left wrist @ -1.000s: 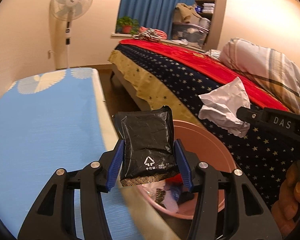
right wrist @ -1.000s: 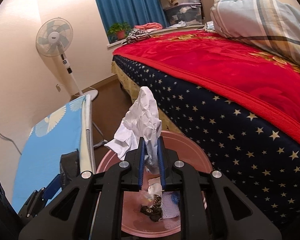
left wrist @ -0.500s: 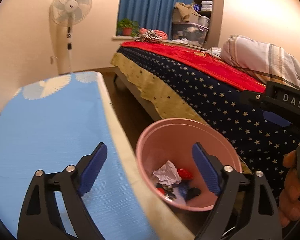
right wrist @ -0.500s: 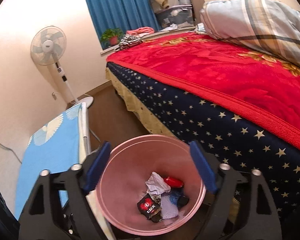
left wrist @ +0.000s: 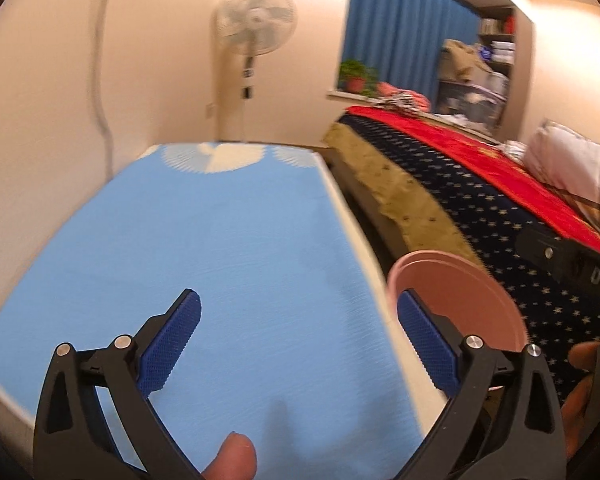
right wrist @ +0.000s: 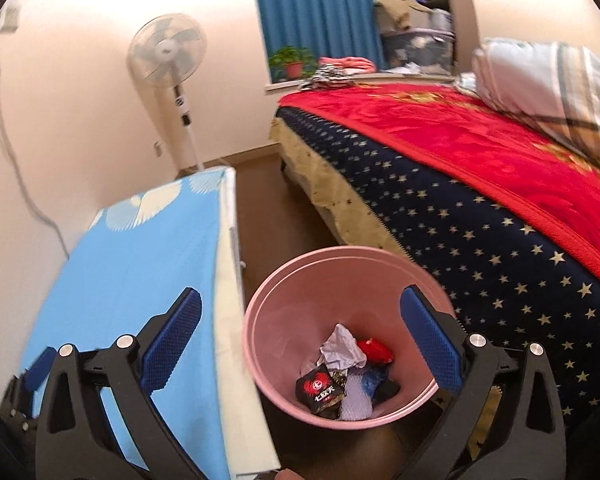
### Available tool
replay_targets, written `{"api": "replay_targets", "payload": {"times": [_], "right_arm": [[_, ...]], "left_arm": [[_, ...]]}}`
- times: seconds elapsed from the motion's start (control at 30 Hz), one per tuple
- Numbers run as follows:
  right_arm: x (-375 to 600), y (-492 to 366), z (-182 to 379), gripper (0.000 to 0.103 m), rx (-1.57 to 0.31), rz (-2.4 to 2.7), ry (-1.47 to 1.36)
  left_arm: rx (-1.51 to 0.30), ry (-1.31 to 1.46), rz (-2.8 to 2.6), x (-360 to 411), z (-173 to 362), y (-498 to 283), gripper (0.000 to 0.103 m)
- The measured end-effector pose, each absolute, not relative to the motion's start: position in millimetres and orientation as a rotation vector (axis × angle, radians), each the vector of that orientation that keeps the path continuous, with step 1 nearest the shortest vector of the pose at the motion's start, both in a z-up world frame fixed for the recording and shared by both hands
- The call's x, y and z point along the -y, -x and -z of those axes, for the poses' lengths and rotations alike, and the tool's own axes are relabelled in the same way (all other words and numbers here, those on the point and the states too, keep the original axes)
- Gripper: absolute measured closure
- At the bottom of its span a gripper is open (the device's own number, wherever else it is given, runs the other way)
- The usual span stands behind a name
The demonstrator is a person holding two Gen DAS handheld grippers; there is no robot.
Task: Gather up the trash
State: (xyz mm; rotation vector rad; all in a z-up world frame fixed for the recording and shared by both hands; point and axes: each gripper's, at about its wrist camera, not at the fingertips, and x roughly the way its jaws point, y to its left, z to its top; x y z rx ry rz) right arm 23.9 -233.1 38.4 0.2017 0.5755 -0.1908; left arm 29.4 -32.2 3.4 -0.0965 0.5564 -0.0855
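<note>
Each tool [left wrist: 298, 312] is black plastic with ribbed blue pads [left wrist: 168, 346] and silver screws (one marked "DAS").

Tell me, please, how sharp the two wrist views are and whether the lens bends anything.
Left wrist view: motion-smeared; the fan and blue table top look soft, and the bed edge bows. Right wrist view: sharper; print on the black packet in the pink bin shows, with a dark rounded vignette at the corners.

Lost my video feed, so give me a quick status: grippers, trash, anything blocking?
Left gripper and right gripper both opening, nothing between the jaws. Trash lies in the pink bin. Nothing in the way.
</note>
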Motion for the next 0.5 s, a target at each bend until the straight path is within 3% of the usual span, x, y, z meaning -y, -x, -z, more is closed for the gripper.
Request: {"api": "replay_targets", "payload": {"times": [0.5], "right_arm": [[185,-12,2,0.005,-0.664,0.134,-0.114]], "left_arm": [[-0.608,0.103,-0.026,-2,21,-8,0.008]]}}
